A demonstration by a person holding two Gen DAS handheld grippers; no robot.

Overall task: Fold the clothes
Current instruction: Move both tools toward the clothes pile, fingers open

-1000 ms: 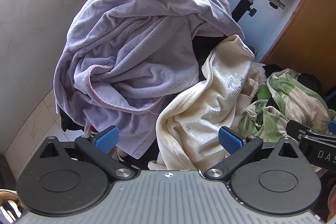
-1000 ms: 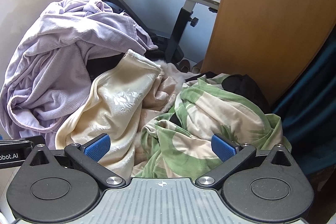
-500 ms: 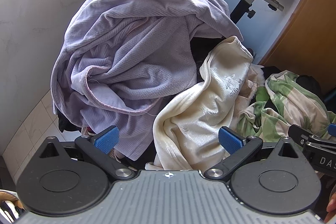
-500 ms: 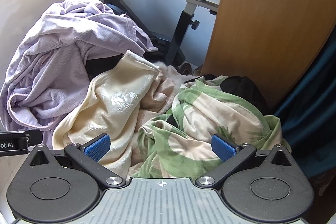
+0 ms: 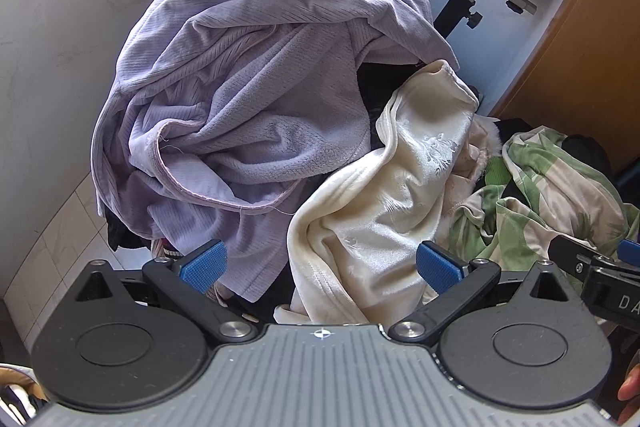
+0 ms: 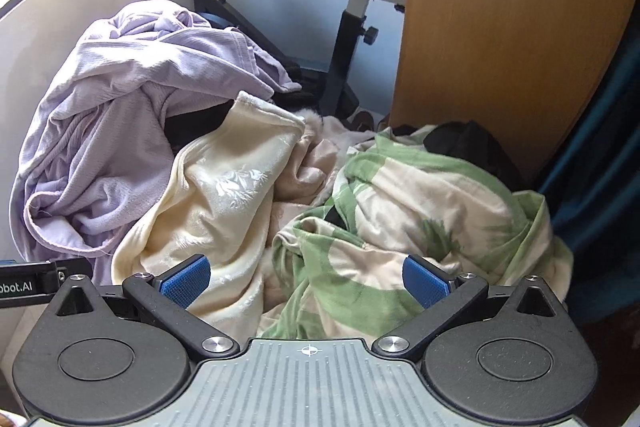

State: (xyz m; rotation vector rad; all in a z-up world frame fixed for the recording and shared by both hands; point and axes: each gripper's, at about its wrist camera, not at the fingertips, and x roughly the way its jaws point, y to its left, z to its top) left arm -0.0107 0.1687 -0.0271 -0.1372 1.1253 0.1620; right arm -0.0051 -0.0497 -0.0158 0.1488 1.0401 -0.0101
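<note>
Unsorted pile of clothes seen from both wrist cameras. I count 3 large garments and at least 1 dark item beneath them. The lavender garment (image 5: 240, 99) is heaped highest, at the left of the pile against the pale wall (image 5: 60, 27). The cream garment (image 5: 384, 203) drapes down the middle, its left edge touching the lavender one. The green-and-cream patterned garment (image 6: 408, 211) lies crumpled at the right, just beside the cream one. A black item (image 6: 472, 147) shows behind the patterned garment; I cannot tell whether it is 1 piece or several.

My left hand-held gripper (image 5: 320, 263) is spread wide, its 2 blue pads well apart and holding nothing, with the lower folds of the lavender and cream garments in front of it. My right hand-held gripper (image 6: 306, 281) is likewise spread wide and empty, facing the cream and patterned garments.

Behind the pile stands 1 exercise bike (image 6: 352, 27), and 1 wooden panel (image 6: 500, 27) rises at the right, with dark teal fabric (image 6: 600, 167) beside it.
</note>
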